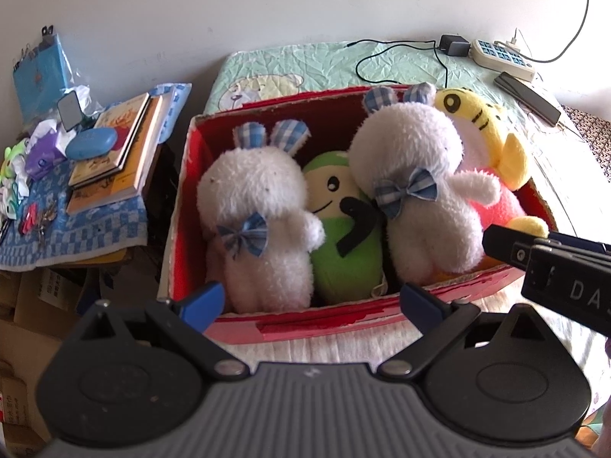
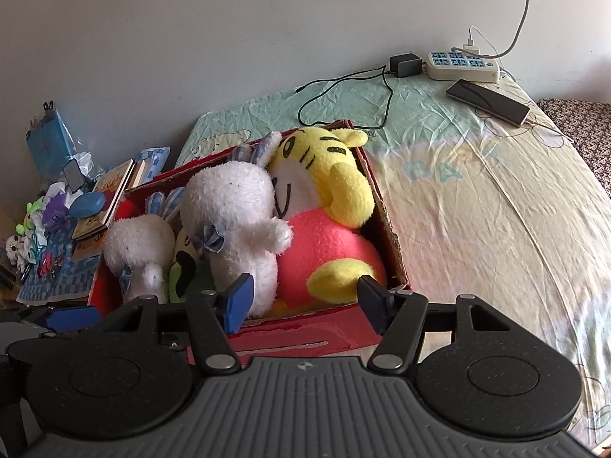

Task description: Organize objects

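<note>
Here, a red box (image 1: 267, 328) stands on the bed (image 2: 477, 210), open at the top and holding four plush toys in a row.

- Small rabbit (image 1: 259, 206): white, blue checked ears and bow, at the 9 o'clock end of the box in the left wrist view, leaning on the near wall.
- Green toy (image 1: 343, 236): wedged between the two rabbits, touching both, face up.
- Big rabbit (image 1: 412, 175): white, blue checked bow, just past the green toy toward 3 o'clock, one arm resting on the tiger.
- Tiger (image 2: 324, 191): yellow head and paws, pink body, at the 3 o'clock end, head rising above the far rim.

Left hand-held gripper (image 1: 311, 301): fingers spread wide, nothing between them, hovering over the near wall of the box.

Right hand-held gripper (image 2: 309, 297): fingers spread, pads clear of any toy; the tiger's yellow foot and the big rabbit's base lie just beyond the gap, inside the near wall. It enters the left wrist view at 3 o'clock.

On the bed toward 1 o'clock, well apart from the box: a power strip (image 2: 462, 65), a black adapter (image 2: 406, 65) with its cable, and a phone (image 2: 488, 101).

At 9 o'clock beside the bed: a blue checked cloth (image 1: 88, 225) carrying stacked books (image 1: 114, 149), a blue case (image 1: 91, 143) and small clutter.
</note>
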The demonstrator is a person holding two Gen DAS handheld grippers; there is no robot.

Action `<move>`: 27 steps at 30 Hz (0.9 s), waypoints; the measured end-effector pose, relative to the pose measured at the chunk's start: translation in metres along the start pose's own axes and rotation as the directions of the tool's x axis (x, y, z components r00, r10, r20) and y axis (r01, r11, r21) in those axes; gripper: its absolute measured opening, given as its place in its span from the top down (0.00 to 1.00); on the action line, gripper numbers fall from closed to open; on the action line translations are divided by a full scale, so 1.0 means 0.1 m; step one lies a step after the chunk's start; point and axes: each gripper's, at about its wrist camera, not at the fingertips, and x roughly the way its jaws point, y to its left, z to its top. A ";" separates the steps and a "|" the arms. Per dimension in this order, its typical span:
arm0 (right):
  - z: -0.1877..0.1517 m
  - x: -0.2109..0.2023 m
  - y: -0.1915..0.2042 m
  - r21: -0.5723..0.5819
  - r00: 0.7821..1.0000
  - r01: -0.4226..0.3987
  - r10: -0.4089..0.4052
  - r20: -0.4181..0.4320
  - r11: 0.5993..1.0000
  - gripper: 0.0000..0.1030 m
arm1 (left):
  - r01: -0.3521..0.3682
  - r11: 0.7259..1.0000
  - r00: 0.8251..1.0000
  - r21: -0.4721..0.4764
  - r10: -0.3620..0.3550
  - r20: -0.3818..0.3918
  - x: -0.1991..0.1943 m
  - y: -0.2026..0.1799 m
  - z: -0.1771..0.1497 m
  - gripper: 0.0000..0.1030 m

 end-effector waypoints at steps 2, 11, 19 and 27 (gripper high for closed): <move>0.00 0.01 -0.01 0.005 1.000 -0.002 0.002 -0.003 1.000 0.38 | 0.001 1.000 1.000 -0.001 -0.001 -0.001 0.02 -0.01 -0.01 0.04; 0.01 0.02 0.00 -0.013 1.000 0.000 0.000 0.000 1.000 0.38 | -0.005 1.000 1.000 -0.011 0.005 0.015 0.02 -0.02 -0.04 0.04; 0.01 0.04 0.01 -0.032 1.000 -0.001 0.001 0.001 0.999 0.37 | -0.010 1.000 1.000 -0.026 0.010 0.021 0.01 -0.02 -0.06 0.04; 0.03 0.03 0.01 -0.025 1.000 -0.009 0.009 0.007 1.000 0.38 | -0.008 0.999 0.999 -0.045 0.009 0.034 -0.02 0.04 -0.05 0.04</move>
